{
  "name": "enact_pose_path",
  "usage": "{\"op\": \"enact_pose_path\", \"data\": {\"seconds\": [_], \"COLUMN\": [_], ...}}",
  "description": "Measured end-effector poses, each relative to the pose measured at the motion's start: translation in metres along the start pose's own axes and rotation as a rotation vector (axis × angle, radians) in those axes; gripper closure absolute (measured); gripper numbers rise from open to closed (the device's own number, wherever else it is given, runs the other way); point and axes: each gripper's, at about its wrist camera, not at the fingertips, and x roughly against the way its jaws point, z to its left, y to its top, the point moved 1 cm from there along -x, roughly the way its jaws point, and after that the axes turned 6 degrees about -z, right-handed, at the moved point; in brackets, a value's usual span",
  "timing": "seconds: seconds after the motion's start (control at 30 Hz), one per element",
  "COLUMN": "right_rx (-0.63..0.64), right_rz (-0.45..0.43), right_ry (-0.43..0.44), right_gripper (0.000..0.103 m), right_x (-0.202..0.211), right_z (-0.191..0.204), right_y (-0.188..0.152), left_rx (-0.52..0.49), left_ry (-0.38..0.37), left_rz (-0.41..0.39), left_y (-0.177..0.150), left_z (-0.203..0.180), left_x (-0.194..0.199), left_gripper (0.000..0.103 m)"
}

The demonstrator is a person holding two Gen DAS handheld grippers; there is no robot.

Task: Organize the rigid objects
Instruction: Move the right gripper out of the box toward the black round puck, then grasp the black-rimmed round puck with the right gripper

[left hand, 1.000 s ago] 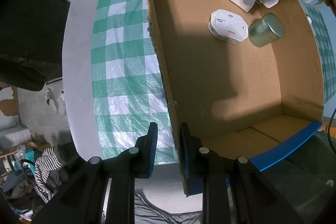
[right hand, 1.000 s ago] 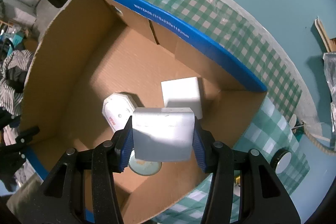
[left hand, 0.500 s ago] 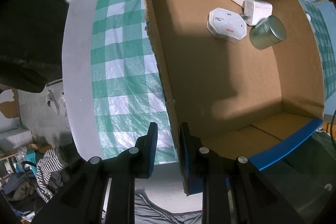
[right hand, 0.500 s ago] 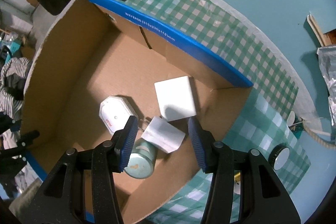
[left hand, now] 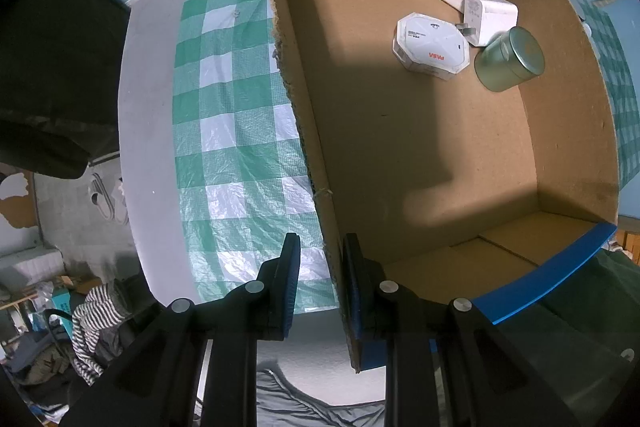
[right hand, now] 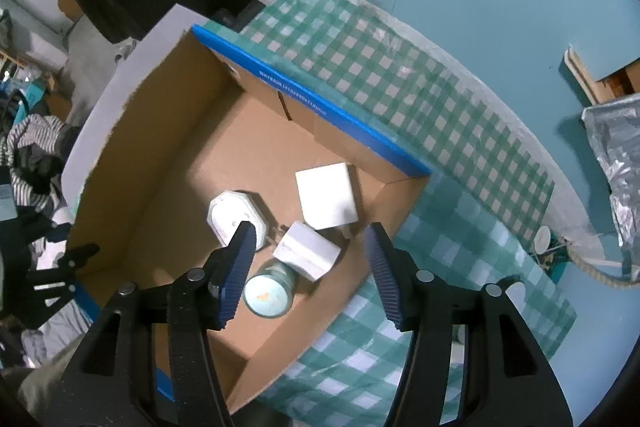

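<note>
Brown corrugated cardboard forms the open box (left hand: 420,155) with blue-taped rims that sits on the green-and-white checked cloth (left hand: 236,131) covering the desk (left hand: 148,147). Only the left wrist view shows the left claw (left hand: 320,283) pinching the box's near side wall, one pad outside and one inside; it also shows the round hole in the far wall. Only the right wrist view shows the printed blue rim, the crinkled silver foil bag (right hand: 616,155) at the far right, and the right claw (right hand: 308,267) hanging above the box, its jaws opening with nothing between them.

A second ago that right claw gripped the small white plug-in charger block (right hand: 306,253); now the block lies on the box floor and the claw is higher above it.

Inside the box, all in one corner, are four things: the flat white square box (right hand: 326,201), the white octagonal box with red lettering (left hand: 432,45), the charger block between them, and the pale green round tin (left hand: 510,61) lying on its side. The charger block touches the tin and lies just beside the octagonal box.
</note>
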Motion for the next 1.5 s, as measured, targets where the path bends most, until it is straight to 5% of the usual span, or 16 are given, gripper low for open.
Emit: {"op": "enact_pose_path", "data": {"seconds": [0.73, 1.5], "right_rx": [-0.052, -0.216], "right_rz": [-0.061, 0.015], "right_ry": [-0.062, -0.105], "right_gripper": [0.037, 0.031], "right_x": [0.056, 0.03], "right_z": [-0.061, -0.17], "right_y": [-0.04, -0.105], "left_rx": [0.011, 0.029], "left_ry": [0.019, 0.023], "left_rz": [0.001, -0.015], "left_y": [0.0, -0.004], "left_z": [-0.005, -0.008], "left_x": [0.004, 0.007], "left_gripper": [0.081, 0.081]}}
